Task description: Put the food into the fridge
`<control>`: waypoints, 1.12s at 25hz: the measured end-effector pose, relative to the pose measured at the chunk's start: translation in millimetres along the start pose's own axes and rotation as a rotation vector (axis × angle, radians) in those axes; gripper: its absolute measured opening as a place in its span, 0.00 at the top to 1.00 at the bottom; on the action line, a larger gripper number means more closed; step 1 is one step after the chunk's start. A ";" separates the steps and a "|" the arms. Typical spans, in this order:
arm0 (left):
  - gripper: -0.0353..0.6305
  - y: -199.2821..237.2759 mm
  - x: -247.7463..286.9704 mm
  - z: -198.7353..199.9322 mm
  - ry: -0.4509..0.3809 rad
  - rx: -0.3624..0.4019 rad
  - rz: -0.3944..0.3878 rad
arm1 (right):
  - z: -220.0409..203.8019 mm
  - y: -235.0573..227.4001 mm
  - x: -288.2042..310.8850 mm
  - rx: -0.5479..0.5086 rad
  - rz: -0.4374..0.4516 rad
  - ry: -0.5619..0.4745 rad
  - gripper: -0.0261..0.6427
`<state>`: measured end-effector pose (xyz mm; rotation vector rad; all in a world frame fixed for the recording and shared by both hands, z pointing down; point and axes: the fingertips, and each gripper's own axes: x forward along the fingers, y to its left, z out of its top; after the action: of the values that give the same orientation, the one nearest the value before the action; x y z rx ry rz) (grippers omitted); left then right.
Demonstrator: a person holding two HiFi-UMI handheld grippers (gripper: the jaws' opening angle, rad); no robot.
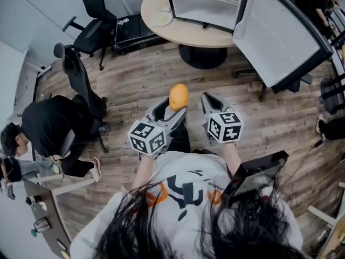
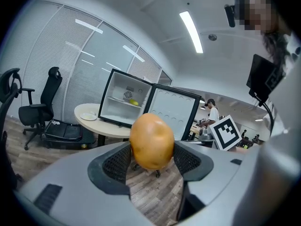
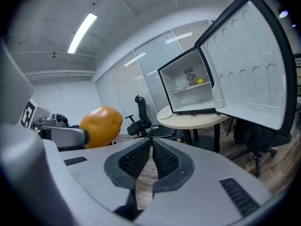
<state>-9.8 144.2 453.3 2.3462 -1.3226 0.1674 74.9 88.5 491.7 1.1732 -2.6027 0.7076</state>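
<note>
left tongs (image 1: 171, 111) clamp orange fruit (image 1: 178, 96) (tilted slightly down) | right tongs (image 1: 209, 99) closed, empty

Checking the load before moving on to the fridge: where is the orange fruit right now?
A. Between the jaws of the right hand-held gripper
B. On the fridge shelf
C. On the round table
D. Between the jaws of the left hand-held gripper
D: the left gripper view shows the orange fruit clamped between the pads of the left hand-held gripper, while the right hand-held gripper has its jaws together on nothing.

Round table (image 1: 186, 35) — open fridge (image 1: 205, 7) and white plate (image 1: 160, 19) on top
</note>
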 end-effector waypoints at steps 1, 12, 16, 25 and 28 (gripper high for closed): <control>0.51 4.2 4.2 1.0 0.002 -0.002 -0.005 | 1.2 -2.5 3.9 0.001 -0.005 0.001 0.92; 0.51 65.4 61.8 40.9 0.021 0.004 -0.073 | 38.2 -35.6 70.3 0.029 -0.074 -0.002 0.92; 0.51 104.3 76.4 60.8 0.022 -0.009 -0.077 | 53.5 -34.5 108.8 0.028 -0.076 0.012 0.92; 0.51 190.7 118.6 101.9 0.021 -0.022 -0.102 | 88.2 -46.1 189.6 0.033 -0.114 0.021 0.92; 0.51 211.2 132.3 112.4 0.022 -0.028 -0.125 | 96.5 -52.2 206.2 0.038 -0.141 0.021 0.92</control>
<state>-128.0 -102.2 460.5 2.3879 -1.1559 0.1351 -21.9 -123.8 501.5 1.3372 -2.4697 0.7387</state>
